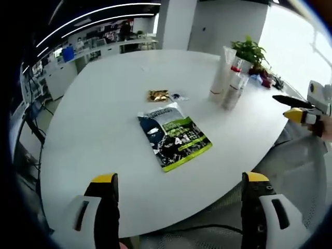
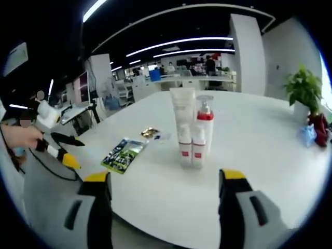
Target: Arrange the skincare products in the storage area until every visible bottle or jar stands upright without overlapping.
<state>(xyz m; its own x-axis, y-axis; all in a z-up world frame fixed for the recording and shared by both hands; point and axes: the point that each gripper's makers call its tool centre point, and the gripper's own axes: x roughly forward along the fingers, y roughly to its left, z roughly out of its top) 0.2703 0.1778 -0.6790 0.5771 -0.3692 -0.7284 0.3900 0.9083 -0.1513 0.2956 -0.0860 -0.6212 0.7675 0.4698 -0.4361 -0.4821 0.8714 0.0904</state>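
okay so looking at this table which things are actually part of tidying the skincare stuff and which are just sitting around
Part of the job:
white tube, upright
pump bottle with red collar, upright
two small white bottles with red labels, upright in front
left gripper and right gripper, both open

Just lying about:
green and black sachet, flat
gold foil packet
potted plant
white table

Both grippers hover at the near edge of the bench: left gripper and right gripper, fingers spread wide, holding nothing
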